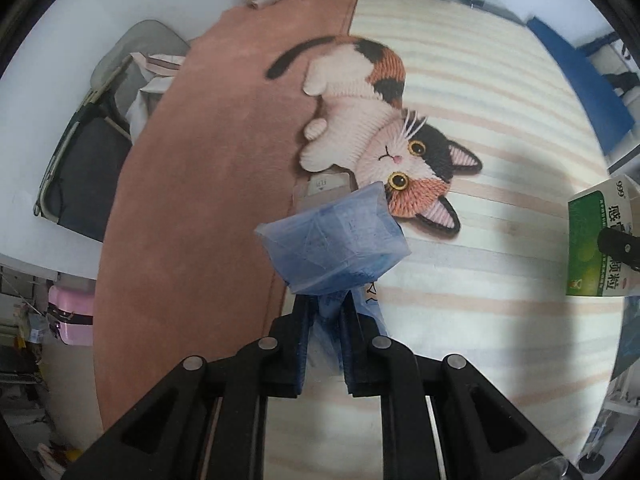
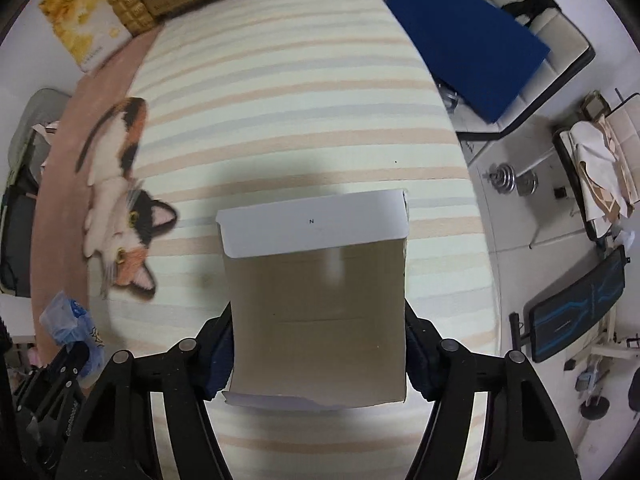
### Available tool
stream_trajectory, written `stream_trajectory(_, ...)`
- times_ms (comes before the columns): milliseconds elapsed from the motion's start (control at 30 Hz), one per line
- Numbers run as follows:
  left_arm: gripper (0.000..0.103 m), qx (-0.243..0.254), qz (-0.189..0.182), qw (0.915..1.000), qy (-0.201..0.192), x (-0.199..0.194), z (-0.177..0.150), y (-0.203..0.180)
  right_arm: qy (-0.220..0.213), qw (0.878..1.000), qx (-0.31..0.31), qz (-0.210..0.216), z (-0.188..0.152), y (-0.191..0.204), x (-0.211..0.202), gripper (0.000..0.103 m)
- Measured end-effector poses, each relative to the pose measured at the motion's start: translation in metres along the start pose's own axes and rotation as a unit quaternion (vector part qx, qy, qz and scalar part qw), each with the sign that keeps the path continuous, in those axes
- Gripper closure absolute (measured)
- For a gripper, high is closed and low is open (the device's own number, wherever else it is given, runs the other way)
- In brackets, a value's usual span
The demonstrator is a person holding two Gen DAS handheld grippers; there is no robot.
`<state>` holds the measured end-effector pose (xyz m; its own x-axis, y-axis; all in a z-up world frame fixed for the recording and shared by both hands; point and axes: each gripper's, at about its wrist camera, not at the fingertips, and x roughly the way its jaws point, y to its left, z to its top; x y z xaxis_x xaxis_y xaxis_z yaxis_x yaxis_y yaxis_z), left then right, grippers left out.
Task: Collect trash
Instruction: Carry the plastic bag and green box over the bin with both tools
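The large striped cream-and-peach fabric surface (image 2: 304,92), printed with a calico cat (image 1: 384,136) and edged by a dusty-pink plush band (image 1: 192,200), lies under both tools and is soft enough that anything dropped could land quietly and be missed.

The open brown cardboard carton with a white flap (image 2: 320,308) sits between the jaws of the right gripper (image 2: 318,356), which are closed against its two side walls. From the left wrist view the same carton shows its green printed face (image 1: 596,240). The walls are thin; I judge that a hard squeeze could buckle them, and a light one could let the carton tilt or slide out.

The crumpled translucent blue plastic bag (image 1: 336,248) is held off the fabric, its gathered tail pinched in the left gripper (image 1: 326,344), whose jaws are nearly together on the film. Slick plastic held by such a small fold could pull free, or the puffed body could catch on the carton's flap if it is brought there.

A small pale flat packet (image 1: 326,186) lies on the fabric just beyond the bag, partly hidden and easily overlooked.
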<state>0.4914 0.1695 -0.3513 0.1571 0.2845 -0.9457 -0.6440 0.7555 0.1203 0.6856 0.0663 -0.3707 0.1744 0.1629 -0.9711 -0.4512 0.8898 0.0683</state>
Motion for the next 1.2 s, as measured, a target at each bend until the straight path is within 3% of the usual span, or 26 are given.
stream_trajectory(200,0.092,-0.002,-0.025,0.9989,-0.039,-0.048,-0.041,0.045,-0.037,0.999,0.005,0.025,-0.054,0.014,-0.058,0.032)
stream_trajectory(300,0.092,-0.001,-0.040,0.9975,-0.059,-0.075,-0.072,0.074,-0.056,0.998,0.007,0.034,-0.098,0.018,-0.090,0.032)
stream_trajectory(500,0.092,0.023,-0.072,0.9928,-0.093,-0.128,-0.162,0.130,-0.092,0.994,0.026,0.048,-0.216,0.026,-0.153,0.032)
stream_trajectory(633,0.092,0.044,-0.095,0.9904,-0.090,-0.148,-0.223,0.160,-0.107,0.992,0.051,0.050,-0.307,0.030,-0.190,0.032)
stream_trajectory(767,0.092,0.068,-0.113,0.9887,-0.072,-0.161,-0.279,0.181,-0.105,0.990,0.076,0.062,-0.404,0.038,-0.217,0.032)
stream_trajectory(933,0.092,0.091,-0.135,0.9863,-0.029,-0.155,-0.334,0.189,-0.070,0.992,0.080,0.073,-0.501,0.049,-0.218,0.032)
stream_trajectory(1067,0.092,0.088,-0.137,0.9863,0.025,-0.117,-0.371,0.188,-0.030,0.994,0.079,0.076,-0.558,0.049,-0.193,0.032)
stream_trajectory(1200,0.092,0.074,-0.142,0.9843,0.075,-0.062,-0.396,0.180,0.025,0.992,0.095,0.084,-0.600,0.038,-0.136,0.032)
